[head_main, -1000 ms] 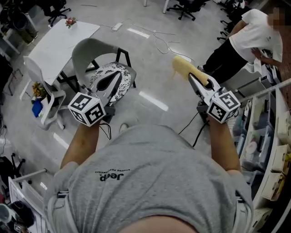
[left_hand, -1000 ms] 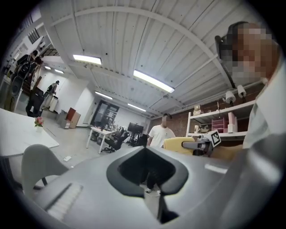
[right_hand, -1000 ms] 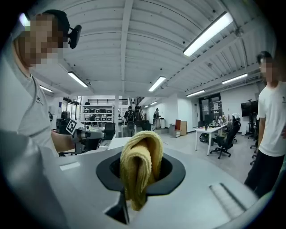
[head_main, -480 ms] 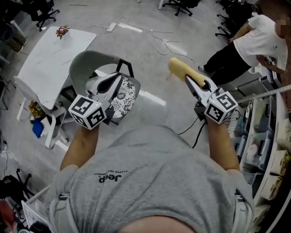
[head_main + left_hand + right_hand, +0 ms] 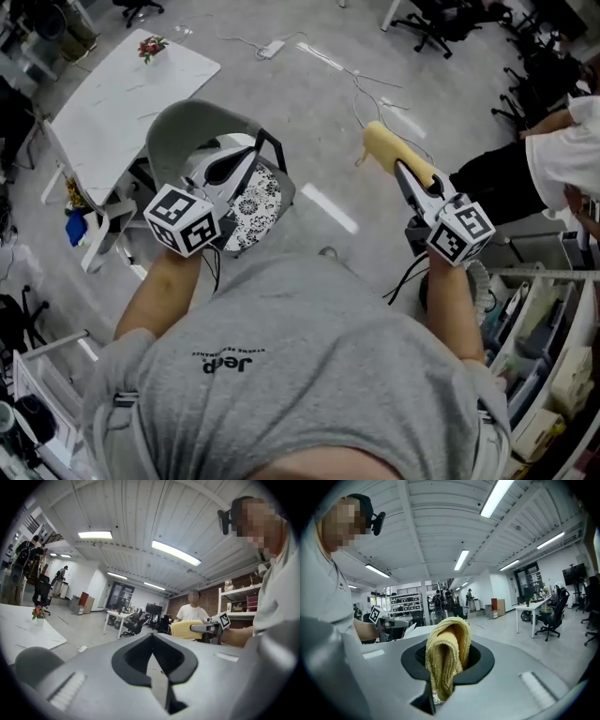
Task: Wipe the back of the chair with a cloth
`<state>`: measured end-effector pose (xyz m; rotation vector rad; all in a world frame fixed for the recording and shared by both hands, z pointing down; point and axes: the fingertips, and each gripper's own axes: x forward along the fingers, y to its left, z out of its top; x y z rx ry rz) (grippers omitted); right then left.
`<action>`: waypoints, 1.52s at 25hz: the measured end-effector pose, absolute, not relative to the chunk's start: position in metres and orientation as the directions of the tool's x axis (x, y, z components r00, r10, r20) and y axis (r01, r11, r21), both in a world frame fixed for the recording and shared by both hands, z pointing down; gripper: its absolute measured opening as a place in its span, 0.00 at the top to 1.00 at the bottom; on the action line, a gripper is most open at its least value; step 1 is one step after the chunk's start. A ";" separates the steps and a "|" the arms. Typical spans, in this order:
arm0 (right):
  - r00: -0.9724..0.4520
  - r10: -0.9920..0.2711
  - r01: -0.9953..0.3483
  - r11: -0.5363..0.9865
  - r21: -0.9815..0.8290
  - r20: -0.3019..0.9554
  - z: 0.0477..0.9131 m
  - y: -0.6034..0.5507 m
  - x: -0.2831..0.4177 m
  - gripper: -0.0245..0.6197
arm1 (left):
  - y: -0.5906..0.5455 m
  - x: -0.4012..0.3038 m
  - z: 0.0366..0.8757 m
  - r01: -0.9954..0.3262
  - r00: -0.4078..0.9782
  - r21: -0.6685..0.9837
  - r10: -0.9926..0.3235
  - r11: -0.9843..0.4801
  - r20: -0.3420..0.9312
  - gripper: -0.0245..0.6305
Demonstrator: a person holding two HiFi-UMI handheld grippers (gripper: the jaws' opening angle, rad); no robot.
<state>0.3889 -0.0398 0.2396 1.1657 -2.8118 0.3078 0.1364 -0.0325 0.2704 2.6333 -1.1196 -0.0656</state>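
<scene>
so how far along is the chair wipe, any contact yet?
Done: the folded yellow terry cloth is clamped in the right gripper. In hand: that gripper hangs over bare floor, apart from the grey shell chair. The left gripper is shut and empty, near the patterned seat. Left: all of the backrest wiping. No contact shows.

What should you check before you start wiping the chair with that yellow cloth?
1. Cloth held by right gripper: ok, folded between its fingers.
2. Left gripper free: ok, fingers together, nothing between.
3. Cloth touching chair back: not ok, it is off to the right, apart.
4. Chair back bare: ok.
5. Chair steady: cannot tell.
</scene>
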 end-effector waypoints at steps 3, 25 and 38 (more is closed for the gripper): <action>-0.734 -0.662 -0.679 0.712 -0.178 0.152 0.245 -0.077 0.428 0.88 | -0.057 0.168 0.282 -0.753 0.637 0.298 -0.764 -0.587 0.104 0.92; -0.950 -0.035 -0.107 0.970 -0.220 0.309 0.339 -0.220 0.082 0.88 | -0.085 -0.069 0.384 -0.928 0.187 0.352 -0.970 -0.121 0.158 0.92; -0.791 0.409 0.289 0.905 -0.312 0.455 0.529 -0.150 -0.238 0.88 | 0.019 -0.230 0.475 -0.916 -0.060 0.368 -0.964 0.156 0.259 0.92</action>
